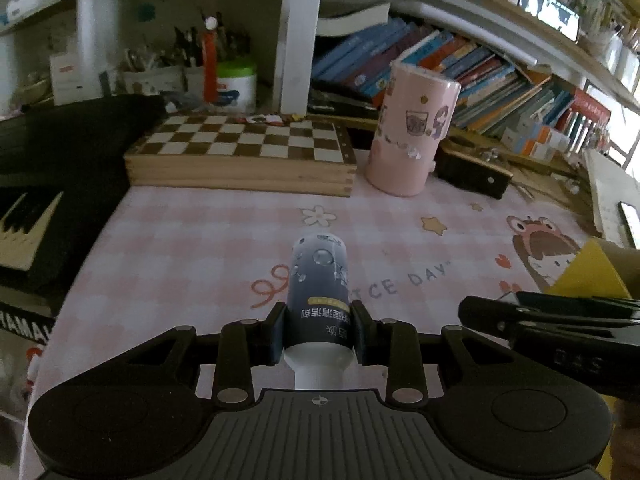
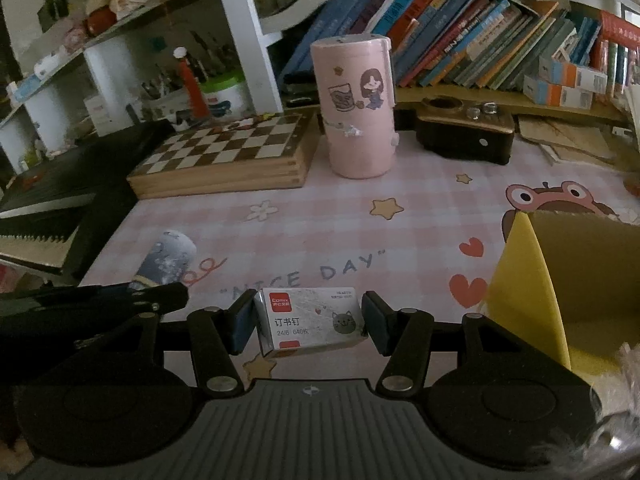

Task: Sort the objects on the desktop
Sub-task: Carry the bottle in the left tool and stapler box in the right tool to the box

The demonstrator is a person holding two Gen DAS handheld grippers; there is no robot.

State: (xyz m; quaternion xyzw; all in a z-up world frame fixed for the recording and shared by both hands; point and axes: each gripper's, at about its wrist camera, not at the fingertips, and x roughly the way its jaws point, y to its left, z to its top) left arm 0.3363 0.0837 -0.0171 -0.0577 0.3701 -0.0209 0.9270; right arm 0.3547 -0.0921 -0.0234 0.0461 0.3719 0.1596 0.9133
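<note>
Listing the moment, largest item first:

- Tabletop [image 2: 420, 208], covered by a pink checked mat. It carries everything below.
- Yellow box [image 2: 536, 280], open, at the right edge of the mat. It lies to the right of both held items and much nearer the right hand; judged the likely sorting place.
- Bottle [image 1: 318, 276], dark label, white cap. Pinched near its cap end by the left hand-held gripper [image 1: 319, 334], whose jaws are pressed against its sides. Its long axis runs forward along the fingers, base pointing away, clear of the mat.
- Staple box [image 2: 310, 320], small and white. Held crosswise in the right hand-held gripper [image 2: 310, 322], its long side spanning the jaws, which clamp its two ends.
- Pose: both hand-held grippers slant down toward the mat, left just beside right.
</note>
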